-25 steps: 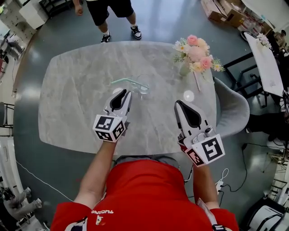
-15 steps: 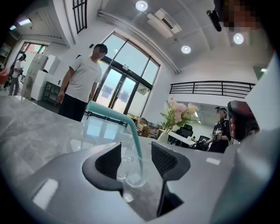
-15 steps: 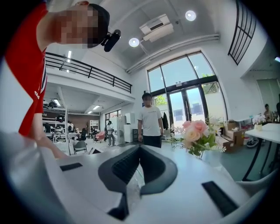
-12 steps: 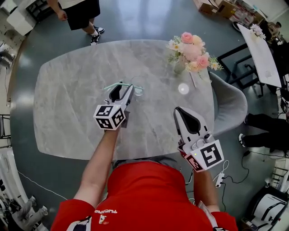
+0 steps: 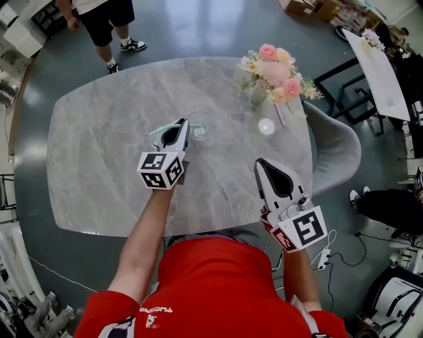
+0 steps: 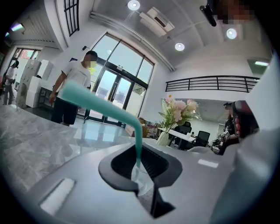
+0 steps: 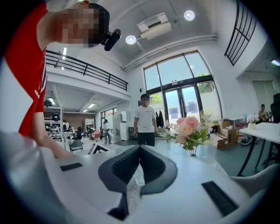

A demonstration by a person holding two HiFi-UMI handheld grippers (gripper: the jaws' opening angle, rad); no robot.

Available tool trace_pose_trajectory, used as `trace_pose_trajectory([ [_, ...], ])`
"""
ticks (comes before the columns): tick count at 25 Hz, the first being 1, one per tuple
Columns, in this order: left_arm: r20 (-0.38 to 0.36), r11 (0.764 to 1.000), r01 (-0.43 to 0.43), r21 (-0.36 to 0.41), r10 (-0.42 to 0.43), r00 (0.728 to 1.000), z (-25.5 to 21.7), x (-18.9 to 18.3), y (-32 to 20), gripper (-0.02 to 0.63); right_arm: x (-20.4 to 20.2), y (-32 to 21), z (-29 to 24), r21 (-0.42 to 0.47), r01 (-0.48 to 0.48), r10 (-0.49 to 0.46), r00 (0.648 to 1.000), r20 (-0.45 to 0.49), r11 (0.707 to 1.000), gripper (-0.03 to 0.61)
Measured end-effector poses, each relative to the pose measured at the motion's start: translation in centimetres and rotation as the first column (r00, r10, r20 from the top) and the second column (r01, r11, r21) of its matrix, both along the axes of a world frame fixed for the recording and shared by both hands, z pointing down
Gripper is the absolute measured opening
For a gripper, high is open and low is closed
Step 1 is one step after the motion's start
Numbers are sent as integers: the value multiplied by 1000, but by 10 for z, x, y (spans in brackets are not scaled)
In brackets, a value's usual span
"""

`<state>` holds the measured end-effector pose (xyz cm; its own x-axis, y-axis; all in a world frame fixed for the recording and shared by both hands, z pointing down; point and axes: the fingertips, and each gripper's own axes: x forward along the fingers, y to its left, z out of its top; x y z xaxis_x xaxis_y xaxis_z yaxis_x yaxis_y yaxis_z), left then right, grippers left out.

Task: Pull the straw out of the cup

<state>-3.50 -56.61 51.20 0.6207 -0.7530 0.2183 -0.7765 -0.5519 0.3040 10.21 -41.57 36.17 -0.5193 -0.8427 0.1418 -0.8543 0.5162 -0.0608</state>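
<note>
Grey marble table (image 5: 99,132), glossy floor (image 5: 198,26)

Left gripper (image 5: 180,130): farther out across the table (image 5: 99,171) than a second ago, tips now right beside the cup (image 5: 199,123).
Left jaws: thrown wide half a second ago, just closing since, now pinched on the straw (image 6: 98,103).
Straw: no longer clear of the gripper; bent teal end now sticking up and left from between the tips.
Standing person (image 5: 99,16): shifted toward the left edge of the head view.
</note>
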Motion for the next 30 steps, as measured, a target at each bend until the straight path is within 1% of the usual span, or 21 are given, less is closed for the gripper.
trace_pose_trajectory([
  [3, 16, 999, -19, 50, 18, 1000, -19, 1, 7, 35, -1, 0, -1, 5, 1, -1, 1000, 6, 1000, 0],
  [6, 23, 991, -40, 124, 38, 999, -50, 3, 17, 35, 0, -1, -5, 22, 4, -4, 1000, 14, 1000, 0],
  [11, 31, 965, -70, 254, 64, 997, -111, -3, 45, 35, -2, -4, -17, 67, 10, -12, 999, 35, 998, 0],
  [13, 25, 953, -72, 294, 68, 997, -134, -8, 59, 35, -4, -4, -22, 86, 16, -20, 999, 44, 996, 0],
  [17, 0, 939, -55, 339, 58, 998, -173, -19, 89, 35, -7, 0, -33, 114, 30, -37, 997, 61, 993, 0],
  [21, -13, 924, -40, 380, 48, 999, -200, -31, 113, 35, -11, 5, -41, 135, 41, -52, 996, 79, 990, 0],
  [26, -16, 908, -16, 418, 24, 1000, -222, -44, 139, 35, -16, 15, -50, 154, 52, -68, 993, 95, 987, 0],
  [30, -17, 901, -6, 433, 15, 1000, -230, -49, 157, 35, -19, 24, -54, 165, 62, -78, 992, 95, 984, 0],
])
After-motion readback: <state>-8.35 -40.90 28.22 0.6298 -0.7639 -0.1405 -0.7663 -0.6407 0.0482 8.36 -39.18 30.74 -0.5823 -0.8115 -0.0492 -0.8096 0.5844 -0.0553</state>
